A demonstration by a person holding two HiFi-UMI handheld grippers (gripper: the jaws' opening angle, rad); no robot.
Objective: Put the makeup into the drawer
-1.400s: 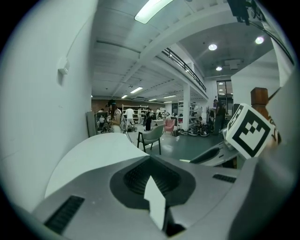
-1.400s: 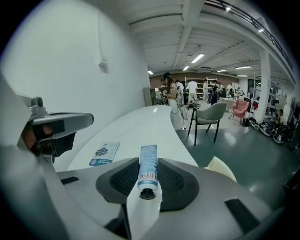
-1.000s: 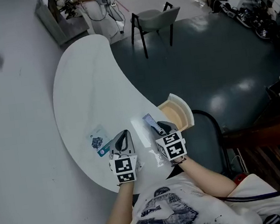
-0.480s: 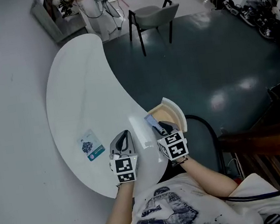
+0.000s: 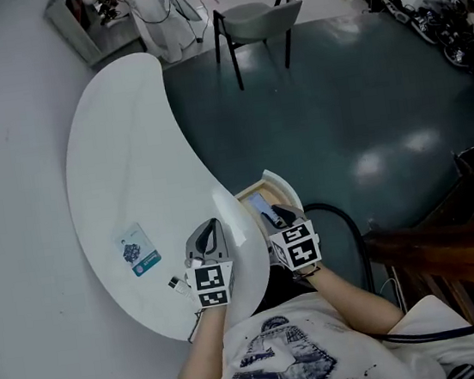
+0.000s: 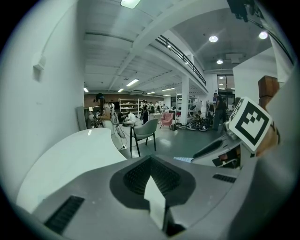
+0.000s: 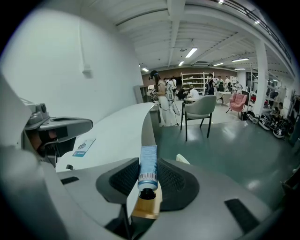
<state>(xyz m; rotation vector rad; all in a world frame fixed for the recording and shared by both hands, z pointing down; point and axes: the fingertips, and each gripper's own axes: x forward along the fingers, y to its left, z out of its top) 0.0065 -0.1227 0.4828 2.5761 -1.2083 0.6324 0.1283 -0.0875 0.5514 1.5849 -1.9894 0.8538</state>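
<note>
My two grippers, the left gripper (image 5: pixel 208 228) and right gripper (image 5: pixel 269 215), one tube (image 7: pixel 148 166), one open drawer (image 5: pixel 287 188), one table (image 5: pixel 119 148), one card (image 5: pixel 137 250), one grey chair (image 5: pixel 254 19).

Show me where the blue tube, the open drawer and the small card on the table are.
blue tube (image 7: pixel 148 164): right gripper view, middle of its body.
drawer (image 5: pixel 287 185): head view, its curved white front.
card (image 5: pixel 137 250): head view, its centre.

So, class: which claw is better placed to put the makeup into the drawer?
Right. The right claw grips the blue tube and sits at the open drawer. The left claw is shut, over the white table.
</note>
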